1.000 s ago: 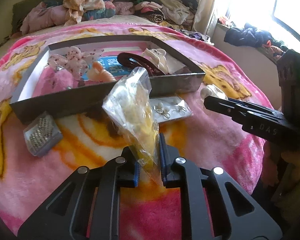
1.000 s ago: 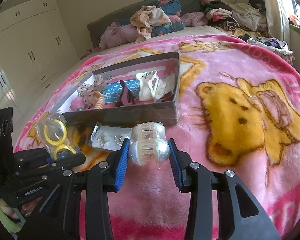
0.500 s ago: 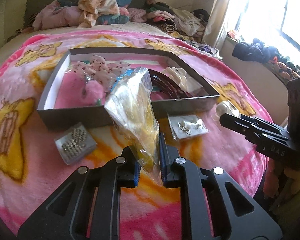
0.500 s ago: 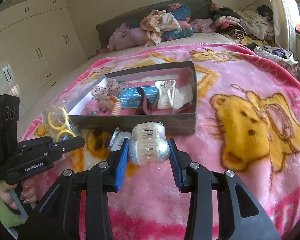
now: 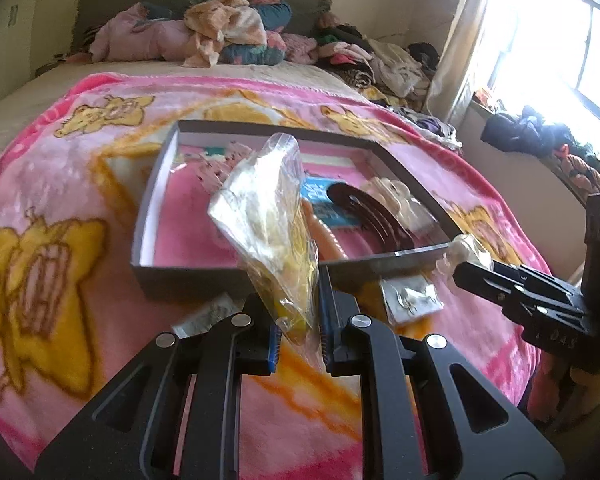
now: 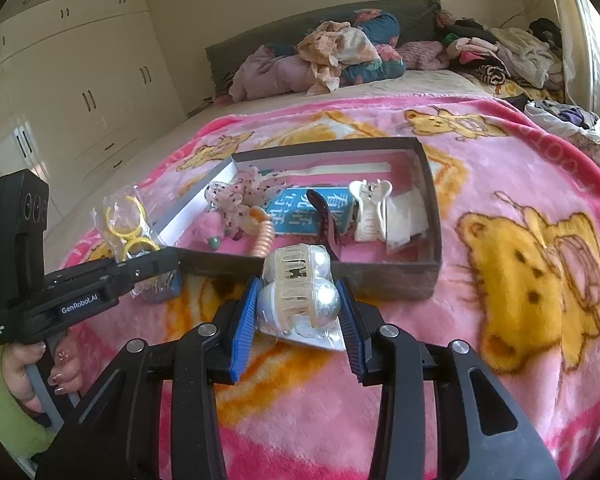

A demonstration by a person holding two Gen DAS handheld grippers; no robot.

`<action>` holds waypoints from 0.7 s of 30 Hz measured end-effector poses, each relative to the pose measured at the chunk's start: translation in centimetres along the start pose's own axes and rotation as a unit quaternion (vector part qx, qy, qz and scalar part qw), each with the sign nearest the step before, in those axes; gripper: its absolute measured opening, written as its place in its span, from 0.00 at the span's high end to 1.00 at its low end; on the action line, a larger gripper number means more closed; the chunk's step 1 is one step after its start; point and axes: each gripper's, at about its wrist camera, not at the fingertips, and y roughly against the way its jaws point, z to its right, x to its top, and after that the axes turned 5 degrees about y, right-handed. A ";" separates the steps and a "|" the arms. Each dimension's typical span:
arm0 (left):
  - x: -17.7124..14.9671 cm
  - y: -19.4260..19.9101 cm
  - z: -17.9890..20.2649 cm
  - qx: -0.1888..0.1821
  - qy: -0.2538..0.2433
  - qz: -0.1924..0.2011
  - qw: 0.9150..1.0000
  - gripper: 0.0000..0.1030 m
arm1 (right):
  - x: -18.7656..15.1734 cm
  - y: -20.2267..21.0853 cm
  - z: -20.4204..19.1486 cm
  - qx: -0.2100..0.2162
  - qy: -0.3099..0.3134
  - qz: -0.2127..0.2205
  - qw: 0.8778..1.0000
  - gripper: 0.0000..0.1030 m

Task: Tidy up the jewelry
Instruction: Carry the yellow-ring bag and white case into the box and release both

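My left gripper (image 5: 298, 330) is shut on a clear plastic bag of yellow rings (image 5: 270, 216) and holds it up just before the near wall of the grey box (image 5: 156, 184); the bag also shows in the right wrist view (image 6: 126, 224). My right gripper (image 6: 296, 316) is shut on a clear and silver hair claw clip (image 6: 298, 290), held above the blanket in front of the grey box (image 6: 430, 196). Inside the box lie a white claw clip (image 6: 370, 210), a dark comb clip (image 6: 326, 220), a blue card (image 6: 300, 210), a peach coil tie (image 6: 264, 236) and a spotted bow (image 6: 236, 196).
A small packet of earrings (image 5: 410, 298) and a white packet (image 5: 204, 316) lie on the pink bear blanket (image 5: 60, 208) in front of the box. A packet of pins (image 6: 160, 290) lies under the left gripper. Piled clothes (image 6: 340, 52) sit at the bed's head. Wardrobes (image 6: 60, 92) stand to the left.
Both grippers have moved forward and up toward the box with their loads. The bag now hangs over the box's near wall, and the claw clip is closer to the box.
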 end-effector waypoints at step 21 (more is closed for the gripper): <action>4.4 -1.5 -0.7 0.005 0.007 0.021 1.000 0.91 | 3.6 -1.9 0.5 -0.033 0.006 0.006 0.999 0.64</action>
